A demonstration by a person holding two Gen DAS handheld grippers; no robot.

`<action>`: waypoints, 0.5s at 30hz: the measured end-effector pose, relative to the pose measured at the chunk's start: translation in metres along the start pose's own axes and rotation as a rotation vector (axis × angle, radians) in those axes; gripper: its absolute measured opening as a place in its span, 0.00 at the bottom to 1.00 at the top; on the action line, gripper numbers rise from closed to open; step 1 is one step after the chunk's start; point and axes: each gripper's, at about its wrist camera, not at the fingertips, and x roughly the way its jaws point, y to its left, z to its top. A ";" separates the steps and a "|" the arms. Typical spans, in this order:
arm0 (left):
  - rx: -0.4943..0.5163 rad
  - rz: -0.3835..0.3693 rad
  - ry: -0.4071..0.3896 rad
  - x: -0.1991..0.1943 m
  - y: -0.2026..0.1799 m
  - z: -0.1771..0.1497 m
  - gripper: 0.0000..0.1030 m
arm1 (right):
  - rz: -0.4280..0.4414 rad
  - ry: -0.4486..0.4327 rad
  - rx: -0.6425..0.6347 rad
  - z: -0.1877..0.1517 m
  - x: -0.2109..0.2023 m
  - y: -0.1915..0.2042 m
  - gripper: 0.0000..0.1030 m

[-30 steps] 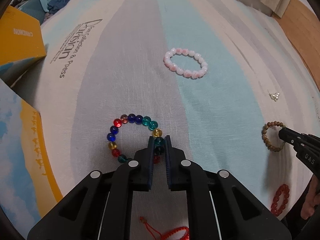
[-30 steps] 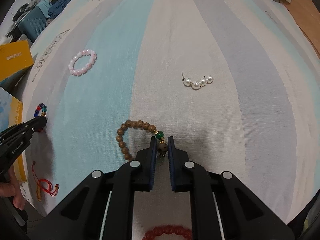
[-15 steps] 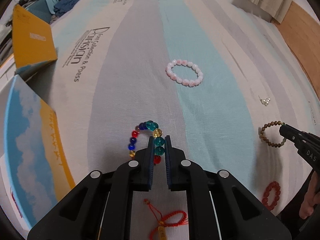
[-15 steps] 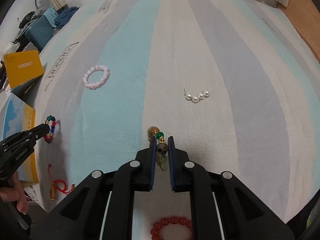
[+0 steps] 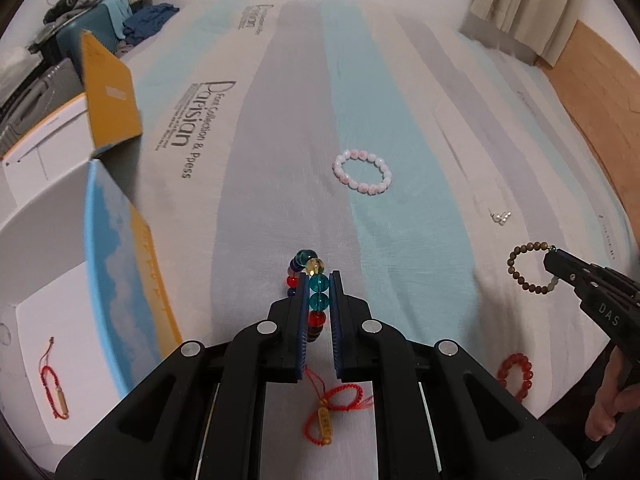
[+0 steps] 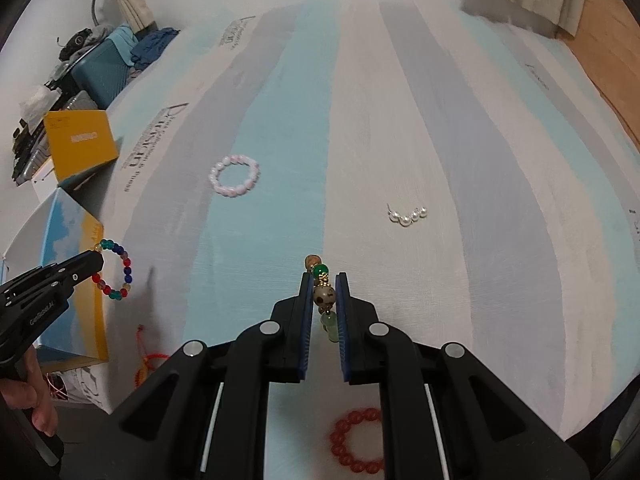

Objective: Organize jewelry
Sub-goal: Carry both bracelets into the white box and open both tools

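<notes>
We start with the bed (image 5: 420, 128) — a striped sheet of grey, pale blue and cream, soft woven cloth filling most of both views. At the left edge stands an open box (image 5: 116, 264) with a blue-and-yellow flap and a white floor; the likely next move turns on it, since it lies left of both tools and nearest our left hand.

The left tool (image 5: 319, 292) is closed on the glass bracelet (image 5: 310, 276), which hangs clear of the sheet, its round, glossy beads edge-on at frame centre. The right tool (image 6: 323, 294) is closed on the wooden bracelet (image 6: 322, 276) by its large speckled bead, matte brown beads dangling below — seen from the left wrist as an upright ring at right.

On the sheet lie a pink bracelet (image 5: 363, 178), a red bracelet (image 6: 356, 444), a red cord (image 5: 332, 408) and small pearls (image 6: 408, 216).
</notes>
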 end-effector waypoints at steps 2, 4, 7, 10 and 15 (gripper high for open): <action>-0.005 0.004 -0.007 -0.009 0.003 -0.001 0.08 | 0.003 -0.009 -0.006 0.001 -0.007 0.005 0.10; -0.020 0.004 -0.018 -0.019 0.008 -0.001 0.08 | 0.008 -0.021 -0.010 0.002 -0.014 0.010 0.10; -0.026 0.007 -0.037 -0.033 0.014 0.000 0.08 | 0.013 -0.034 -0.018 0.004 -0.022 0.018 0.10; -0.035 0.029 -0.048 -0.044 0.020 -0.001 0.08 | 0.019 -0.047 -0.029 0.004 -0.031 0.028 0.10; -0.056 0.050 -0.067 -0.064 0.034 -0.002 0.09 | 0.035 -0.060 -0.047 0.006 -0.042 0.046 0.10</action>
